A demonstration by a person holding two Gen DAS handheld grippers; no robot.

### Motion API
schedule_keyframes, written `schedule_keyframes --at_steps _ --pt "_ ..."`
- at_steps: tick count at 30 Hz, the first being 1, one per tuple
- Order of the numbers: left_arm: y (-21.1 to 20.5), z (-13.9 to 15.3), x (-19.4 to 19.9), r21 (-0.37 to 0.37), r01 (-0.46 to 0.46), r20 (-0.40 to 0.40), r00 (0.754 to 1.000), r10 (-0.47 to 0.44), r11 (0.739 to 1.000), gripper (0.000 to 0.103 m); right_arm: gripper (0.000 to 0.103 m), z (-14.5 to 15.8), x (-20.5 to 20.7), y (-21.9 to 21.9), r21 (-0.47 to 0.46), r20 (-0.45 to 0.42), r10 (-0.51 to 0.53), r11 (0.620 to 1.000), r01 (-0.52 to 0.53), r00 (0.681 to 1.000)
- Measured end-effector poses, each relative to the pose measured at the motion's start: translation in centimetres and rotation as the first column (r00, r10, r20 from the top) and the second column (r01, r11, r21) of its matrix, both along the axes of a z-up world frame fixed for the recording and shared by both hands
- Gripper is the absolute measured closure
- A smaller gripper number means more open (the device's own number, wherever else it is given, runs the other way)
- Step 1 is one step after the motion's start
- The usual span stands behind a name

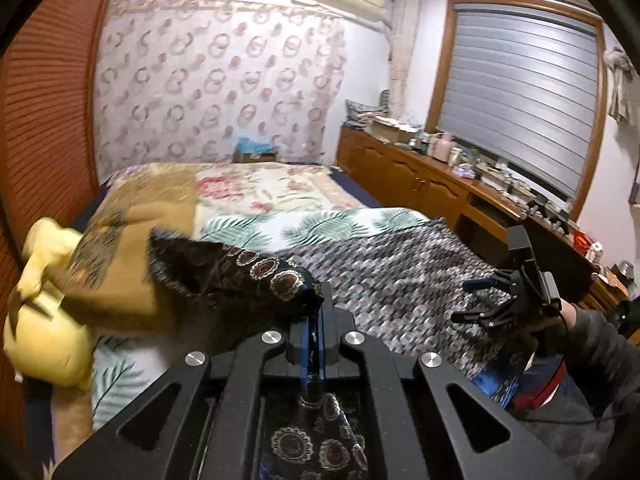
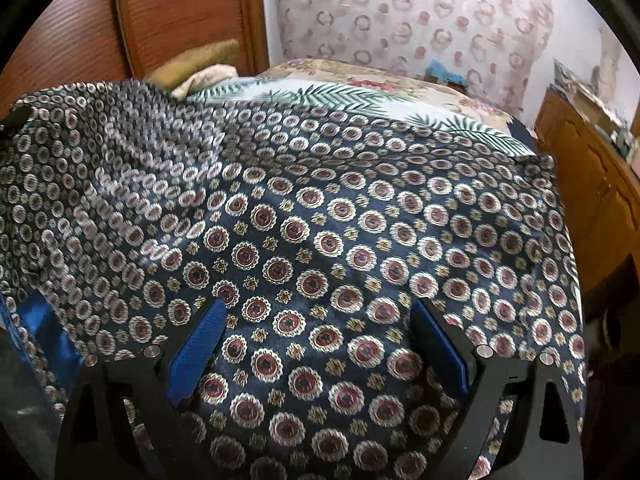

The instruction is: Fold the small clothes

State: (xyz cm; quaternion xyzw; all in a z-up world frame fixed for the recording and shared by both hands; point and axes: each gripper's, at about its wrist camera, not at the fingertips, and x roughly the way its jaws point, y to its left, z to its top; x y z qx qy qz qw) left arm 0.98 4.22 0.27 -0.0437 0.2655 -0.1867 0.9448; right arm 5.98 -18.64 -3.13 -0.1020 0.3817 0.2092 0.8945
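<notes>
A: Left gripper (image 1: 314, 322) pressed together on a fold of the dark patterned cloth (image 1: 248, 272), blue fingers (image 1: 310, 344) pinching it with no gap. Lifted clear of the bed (image 1: 280, 188); a bunched flap sticking out ahead of the fingers and pointing toward the bed's left side, another piece hanging below between the linkage arms.

B: And the rest of the cloth?

A: Spread over the near end of the bed, on top of the palm-leaf sheet (image 1: 320, 224). From the right wrist view, covering almost everything ahead: navy ground with red and cream medallions (image 2: 320, 240). Long axis lying across the bed, from its left side to its right edge by the wooden cabinets (image 2: 592, 184). Rumpled and raised toward the left, flatter toward the right.

B: Right gripper?

A: Right gripper (image 2: 320, 328) spread wide, one blue finger (image 2: 200, 344) on each side, hovering over the near edge of the cloth, pointing down at it. Nothing pinched between. Whether the tips touch the fabric: cannot tell.

B: Seen from the other camera too?

A: Yes, at the bed's near right corner, held in a person's hand (image 1: 536, 332), fingers apart above the cloth.

B: Anything else on the bed?

A: A yellow plush toy (image 1: 48, 304) at the left side, blurred, beside a tan floral quilt (image 1: 160, 208).
</notes>
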Motion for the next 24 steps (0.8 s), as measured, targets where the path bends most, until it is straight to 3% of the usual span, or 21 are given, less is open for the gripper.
schedule_keyframes --at_steps 10,17,20,24 --pt "-6.8 1.3 4.1 0.014 0.154 0.003 0.988 -0.154 0.988 0.100 0.009 3.9 -3.8 -4.7 0.067 0.107 -0.097 0.994 0.090 0.989" --pt "-11.1 2.4 5.8 0.000 0.257 0.005 0.966 -0.257 0.966 0.100 0.009 3.4 -5.5 -7.9 0.081 0.111 -0.148 0.987 0.139 0.983" --pt "-13.4 2.6 6.4 0.026 0.291 -0.001 0.957 -0.291 0.956 0.100 0.009 3.2 -5.9 -9.2 0.099 0.102 -0.162 0.983 0.152 0.981" --pt "-15.7 1.5 7.5 0.052 0.328 -0.059 0.944 -0.325 0.943 0.099 0.009 3.2 -6.1 -10.1 0.109 0.100 -0.175 0.980 0.164 0.979"
